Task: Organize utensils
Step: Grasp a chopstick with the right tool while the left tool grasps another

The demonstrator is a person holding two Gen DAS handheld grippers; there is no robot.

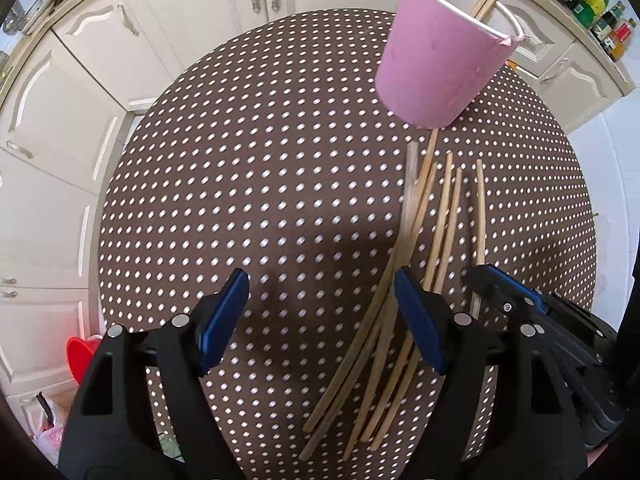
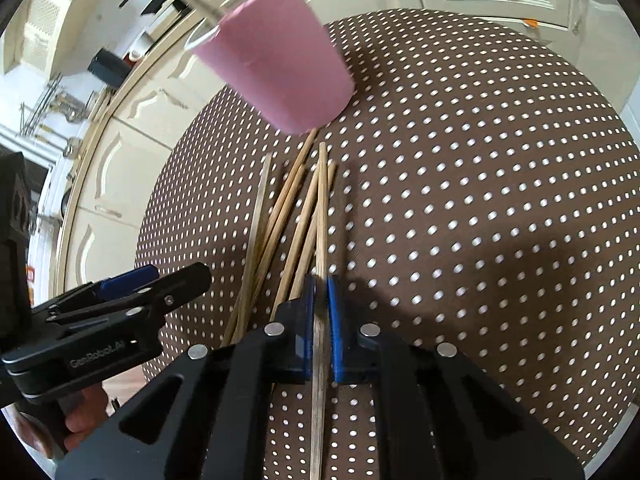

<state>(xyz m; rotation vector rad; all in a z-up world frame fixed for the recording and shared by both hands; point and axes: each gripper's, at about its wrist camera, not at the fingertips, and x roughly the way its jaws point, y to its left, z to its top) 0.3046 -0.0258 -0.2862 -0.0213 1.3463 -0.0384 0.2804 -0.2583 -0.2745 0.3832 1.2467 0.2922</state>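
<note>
Only legible text: "GenRobot.AI" printed in grey on the black side of the left gripper [image 2: 120, 280], left of the pink cup [image 2: 276, 60].

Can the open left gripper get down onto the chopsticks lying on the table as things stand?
Probably yes. The left gripper is open just above the loose chopsticks, some passing under its right finger. The right gripper, shut on one chopstick, crowds that side; the pink cup stands clear beyond.

One pink cup [image 1: 436, 64]; two grippers; about seven chopsticks [image 1: 440, 216] on table, more in cup.
</note>
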